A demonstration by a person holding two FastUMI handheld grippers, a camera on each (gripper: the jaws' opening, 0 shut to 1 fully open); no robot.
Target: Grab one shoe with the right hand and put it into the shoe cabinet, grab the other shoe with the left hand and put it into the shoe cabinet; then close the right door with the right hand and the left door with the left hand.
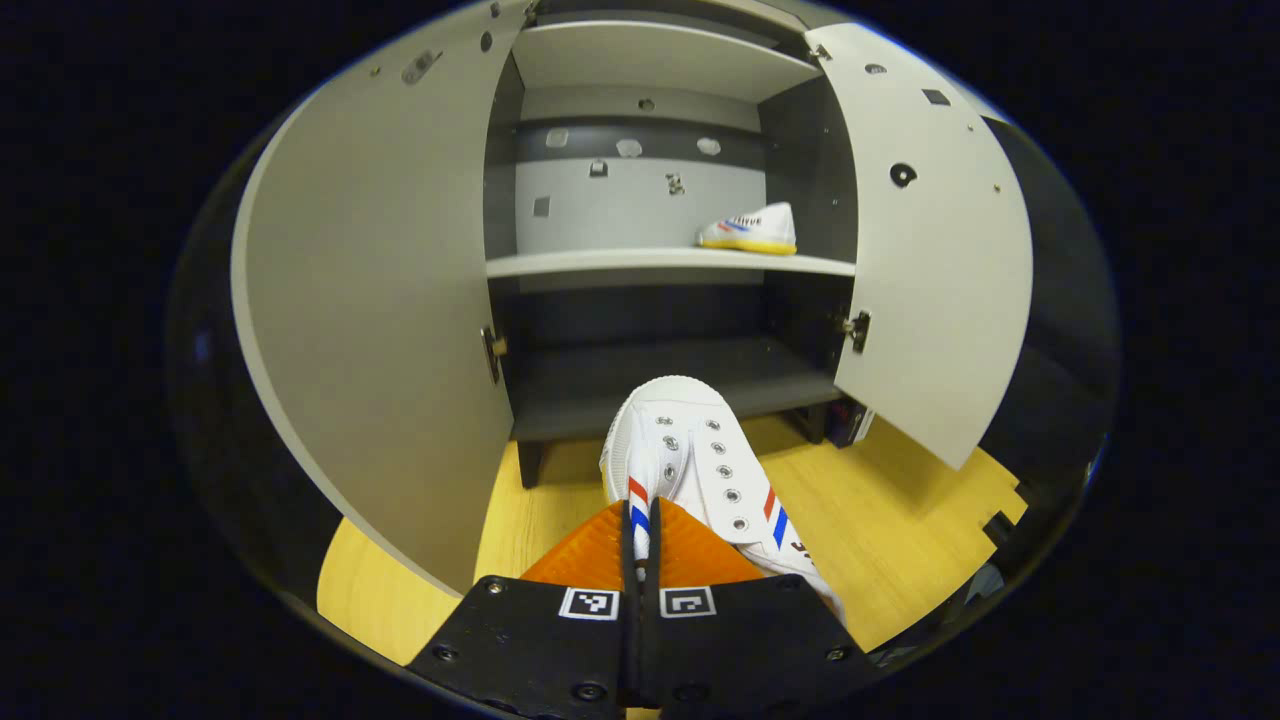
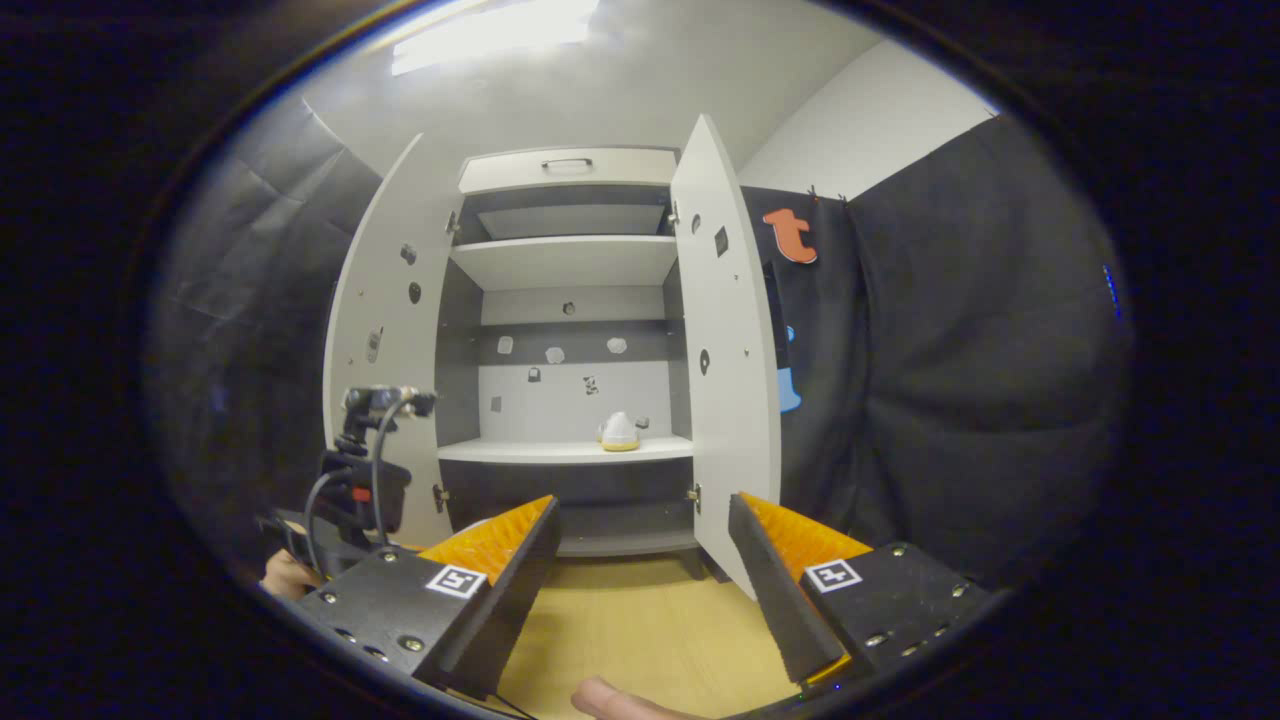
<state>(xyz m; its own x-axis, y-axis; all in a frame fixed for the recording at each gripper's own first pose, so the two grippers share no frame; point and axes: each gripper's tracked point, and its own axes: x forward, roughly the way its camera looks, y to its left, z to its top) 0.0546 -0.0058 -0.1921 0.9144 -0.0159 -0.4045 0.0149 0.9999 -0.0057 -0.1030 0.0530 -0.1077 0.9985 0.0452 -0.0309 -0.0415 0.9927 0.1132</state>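
**Second shoe held before the open cabinet.**
Your left tool [image 1: 640, 530] is pinched nearly closed on the side wall of the white shoe [image 1: 690, 450], toe pointing at the cabinet [image 1: 650, 262] so it can slide straight onto a shelf. The first shoe [image 1: 750, 230] already rests on the middle shelf, right side. Your right tool [image 2: 640, 560] hangs wide open and empty, apparently free for the right door [image 2: 725, 380].

2 white shoes with red/blue side stripes. Shoe 1 [image 1: 750, 229]: yellowish sole, upright on the cabinet's [image 1: 640, 200] middle shelf, right side. Shoe 2 [image 1: 700, 460]: pinched by its side, toe toward the cabinet, above the wooden floor. Left door [image 1: 380, 300] and right door [image 1: 940, 260] both open.
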